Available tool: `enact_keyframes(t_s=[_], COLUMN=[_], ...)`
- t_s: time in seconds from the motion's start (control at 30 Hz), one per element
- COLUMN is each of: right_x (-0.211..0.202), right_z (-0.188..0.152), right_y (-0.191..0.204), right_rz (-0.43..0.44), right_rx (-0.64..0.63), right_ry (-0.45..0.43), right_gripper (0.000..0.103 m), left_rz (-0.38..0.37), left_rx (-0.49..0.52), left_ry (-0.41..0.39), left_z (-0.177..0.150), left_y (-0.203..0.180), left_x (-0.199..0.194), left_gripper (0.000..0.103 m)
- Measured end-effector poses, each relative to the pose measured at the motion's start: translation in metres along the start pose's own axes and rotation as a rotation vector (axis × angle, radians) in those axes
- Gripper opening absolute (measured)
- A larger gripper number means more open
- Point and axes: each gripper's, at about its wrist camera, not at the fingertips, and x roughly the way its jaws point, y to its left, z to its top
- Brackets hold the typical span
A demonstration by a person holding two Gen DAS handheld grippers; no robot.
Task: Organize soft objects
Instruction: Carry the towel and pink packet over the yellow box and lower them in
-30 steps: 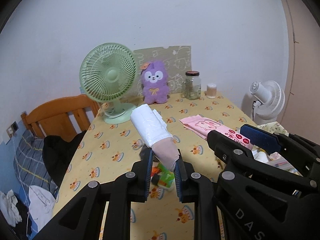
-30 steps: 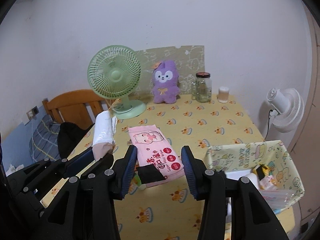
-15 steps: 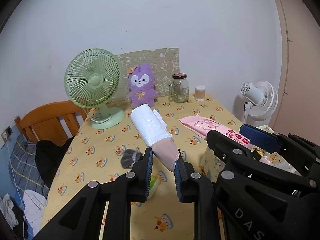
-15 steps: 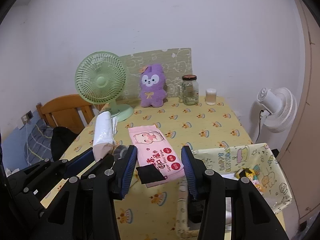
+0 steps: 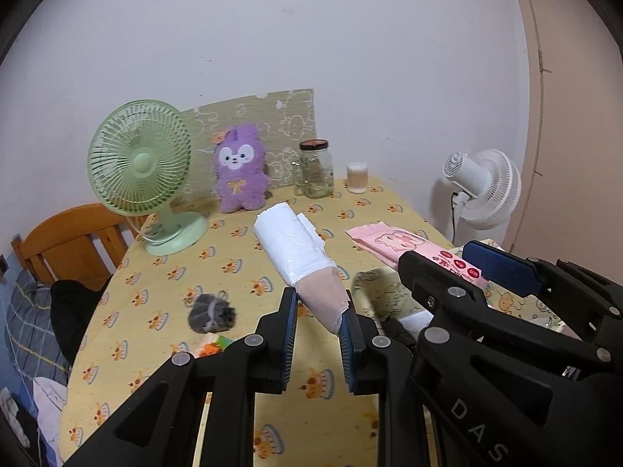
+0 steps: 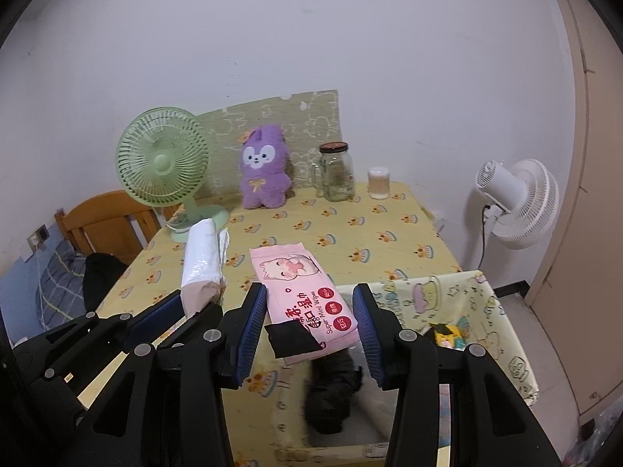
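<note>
My left gripper [image 5: 317, 303] is shut on the pinkish end of a white plastic-wrapped tissue pack [image 5: 292, 245], which sticks up and away over the table. In the right wrist view this pack [image 6: 202, 257] and the left gripper [image 6: 187, 307] are at the left. My right gripper [image 6: 309, 311] is shut on a pink wet-wipes pack [image 6: 300, 288] with a black flap at its near end. The pack hangs over the near left corner of a yellow patterned fabric basket [image 6: 447, 292]. A purple plush [image 6: 264, 173] stands at the back of the table.
The basket holds a dark soft item [image 6: 331, 393] and a yellow packet [image 6: 447, 336]. A grey sock-like bundle [image 5: 212, 313] and a colourful small pack [image 5: 216, 344] lie on the tablecloth. Green fan [image 5: 142, 163], glass jar [image 5: 315, 169], small cup [image 5: 357, 177], white fan [image 5: 483, 190], wooden chair [image 5: 66, 241].
Both grippers have moved together to the right and back from the table, each keeping its pack. The basket, earlier off to the right, now lies under the right gripper.
</note>
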Motion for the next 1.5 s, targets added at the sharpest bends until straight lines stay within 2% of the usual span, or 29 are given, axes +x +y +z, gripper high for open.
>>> enact_keyframes(t_s=[0.77,1.07,1.13,1.2,1.23,1.5], right_x=[-0.003,0.008,0.011,0.014,0.015,0.026], right_z=[-0.019,-0.036,-0.038,-0.039,-0.039,-0.036], right_y=[-0.083,-0.109,-0.113,-0.116,-0.117,-0.116], right_rz=[-0.107,-0.132,-0.134,-0.132,-0.132,-0.100], right_rx=[0.112,0.160,0.165,0.173,0.177,0.194], right_ry=[0.034,0.086,0.095,0.100,0.100,0.105], right_gripper=[0.049,0.049,0.049,0.049,0.049,0.051], left_rz=[-0.119,-0.117,-0.118,-0.121,-0.124,-0.132], left_rx=[0.110,0.154,0.166,0.179,0.183,0.167], left_ry=[0.067,0.117,0.124,0.122,0.122,0.134], left_z=[0.001,-0.010,-0.011,-0.011,-0.011,-0.010], left_y=[-0.080,-0.102,-0.105,-0.108,-0.110,-0.109], left_x=[0.025,0.041,0.042,0.042,0.042,0.047], left_gripper=[0.020,0.037,0.045,0.060,0.063,0.078])
